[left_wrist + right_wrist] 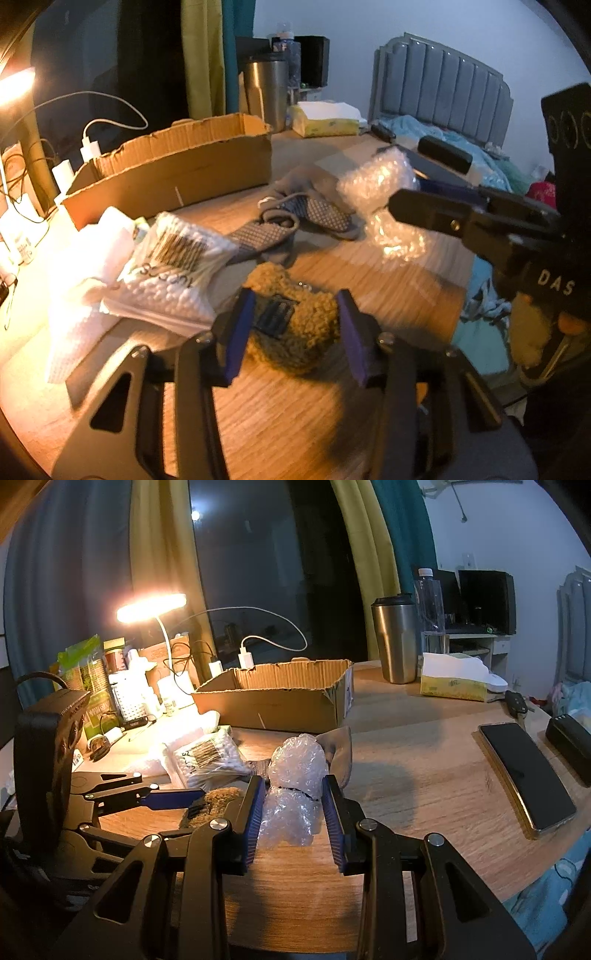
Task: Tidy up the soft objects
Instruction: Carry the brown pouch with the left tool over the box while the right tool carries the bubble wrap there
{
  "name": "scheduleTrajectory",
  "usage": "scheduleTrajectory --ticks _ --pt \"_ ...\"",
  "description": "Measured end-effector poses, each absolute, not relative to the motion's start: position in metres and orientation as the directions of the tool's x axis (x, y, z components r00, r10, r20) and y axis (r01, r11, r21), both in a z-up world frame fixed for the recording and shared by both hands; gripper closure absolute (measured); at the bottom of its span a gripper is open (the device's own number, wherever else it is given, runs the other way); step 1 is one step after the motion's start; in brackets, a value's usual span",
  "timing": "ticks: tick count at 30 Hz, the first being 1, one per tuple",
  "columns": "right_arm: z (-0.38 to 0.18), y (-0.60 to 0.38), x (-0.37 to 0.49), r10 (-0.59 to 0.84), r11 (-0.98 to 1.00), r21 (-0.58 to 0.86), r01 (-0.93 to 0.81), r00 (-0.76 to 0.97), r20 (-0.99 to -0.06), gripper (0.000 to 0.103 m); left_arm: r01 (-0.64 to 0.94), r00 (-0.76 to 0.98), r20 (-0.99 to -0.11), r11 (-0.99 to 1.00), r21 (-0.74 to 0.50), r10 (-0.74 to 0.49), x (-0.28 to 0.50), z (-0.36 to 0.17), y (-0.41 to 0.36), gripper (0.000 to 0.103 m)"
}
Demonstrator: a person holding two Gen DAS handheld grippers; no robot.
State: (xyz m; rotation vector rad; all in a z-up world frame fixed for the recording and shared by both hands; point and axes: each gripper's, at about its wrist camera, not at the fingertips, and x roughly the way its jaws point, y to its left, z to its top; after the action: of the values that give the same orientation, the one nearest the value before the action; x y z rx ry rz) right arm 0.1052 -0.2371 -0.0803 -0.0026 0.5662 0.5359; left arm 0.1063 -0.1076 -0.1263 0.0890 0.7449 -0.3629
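A tan fuzzy pouch (295,325) with a dark label lies on the wooden table between the fingers of my left gripper (295,332), which touch its sides; its edge shows in the right wrist view (218,801). My right gripper (293,819) is closed on a roll of bubble wrap (295,786), which also shows in the left wrist view (380,192). Grey patterned socks (295,218) lie behind. A bag of cotton swabs (177,266) and white foam sheets (81,266) lie at left. An open cardboard box (277,694) stands at the back.
A steel tumbler (395,638), a water bottle (430,605) and a tissue pack (458,679) stand at the back. A phone (528,775), a black case (572,742) and a car key (517,701) lie at right. A lit lamp (151,607), chargers and jars crowd the left.
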Motion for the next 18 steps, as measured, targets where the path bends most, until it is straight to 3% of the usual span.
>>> scheduleTrajectory --ticks 18 --pt "-0.070 -0.233 0.110 0.473 0.866 0.112 -0.488 0.725 -0.500 0.069 0.334 0.739 -0.594 0.938 -0.087 -0.318 0.099 -0.091 -0.088 0.060"
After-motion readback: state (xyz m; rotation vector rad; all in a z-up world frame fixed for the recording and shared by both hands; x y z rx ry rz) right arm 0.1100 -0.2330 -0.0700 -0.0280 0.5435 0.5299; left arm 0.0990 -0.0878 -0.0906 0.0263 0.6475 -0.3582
